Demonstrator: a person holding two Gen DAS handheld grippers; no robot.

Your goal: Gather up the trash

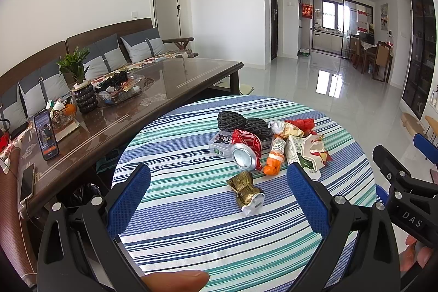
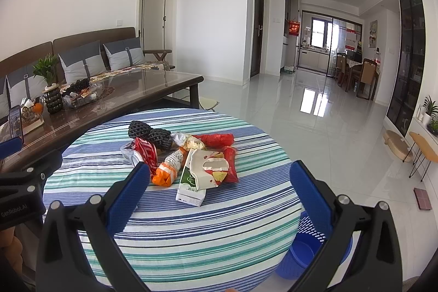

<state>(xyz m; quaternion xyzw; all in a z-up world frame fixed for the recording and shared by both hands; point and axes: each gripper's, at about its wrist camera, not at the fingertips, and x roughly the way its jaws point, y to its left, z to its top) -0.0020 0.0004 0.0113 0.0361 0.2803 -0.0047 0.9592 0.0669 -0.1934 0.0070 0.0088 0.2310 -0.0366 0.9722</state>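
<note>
A pile of trash lies on the round striped table [image 1: 191, 223]: a crushed red can [image 1: 245, 152], a gold wrapper [image 1: 246, 192], an orange wrapper [image 1: 273, 159], a milk carton [image 1: 298, 152], black foam nets [image 1: 241, 122]. My left gripper [image 1: 219, 179] is open and empty, its jaws spread on either side of the gold wrapper, short of the pile. In the right wrist view my right gripper [image 2: 219, 177] is open and empty, just short of the milk carton [image 2: 191, 182], the orange wrapper [image 2: 164, 173] and the can [image 2: 145, 152]. A blue bin [image 2: 306, 248] stands on the floor at the table's right edge.
A dark coffee table [image 1: 137, 111] with a plant, bowls and phones stands left of the round table [image 2: 191, 237], with a sofa [image 1: 82, 51] behind it. Glossy white floor [image 2: 314, 127] stretches right toward a dining set [image 2: 358, 75].
</note>
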